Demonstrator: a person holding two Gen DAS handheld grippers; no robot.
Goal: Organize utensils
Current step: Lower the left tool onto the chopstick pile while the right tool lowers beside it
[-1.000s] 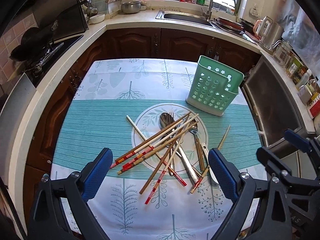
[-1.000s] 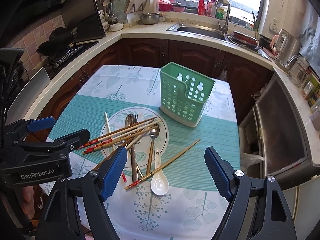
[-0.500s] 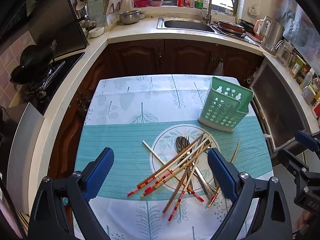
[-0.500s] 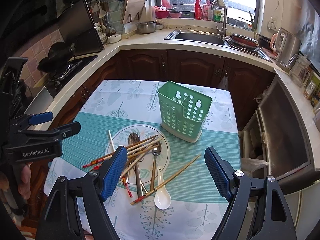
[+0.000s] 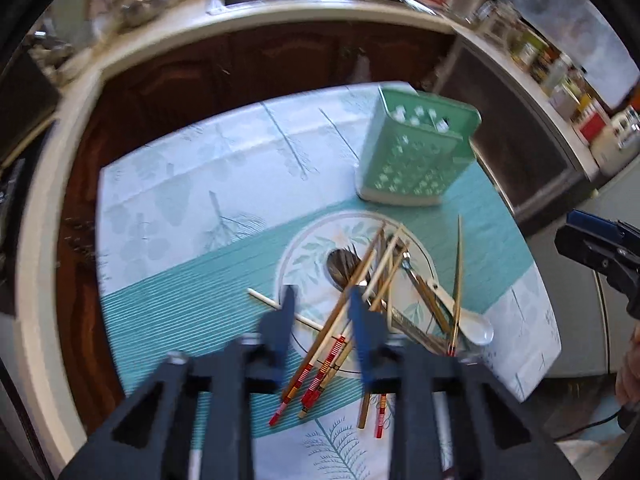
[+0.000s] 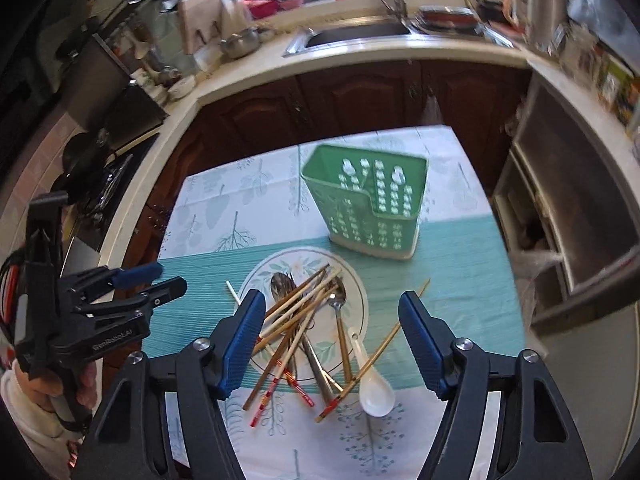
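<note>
Kitchen counters wrap a table under a teal-and-white leaf-print tablecloth (image 6: 460, 264), where the perforated mint-green plastic utensil caddy (image 6: 368, 208) stands empty behind a round floral plate (image 6: 360, 304) heaped with wooden chopsticks (image 6: 296, 312), metal spoons and a white ceramic spoon (image 6: 374, 394). Since a second ago both claws have narrowed: the left gripper (image 5: 322, 322) is closing on nothing above the heap, the right gripper (image 6: 332, 344) closing but still spread, so sorting has not begun.
</note>
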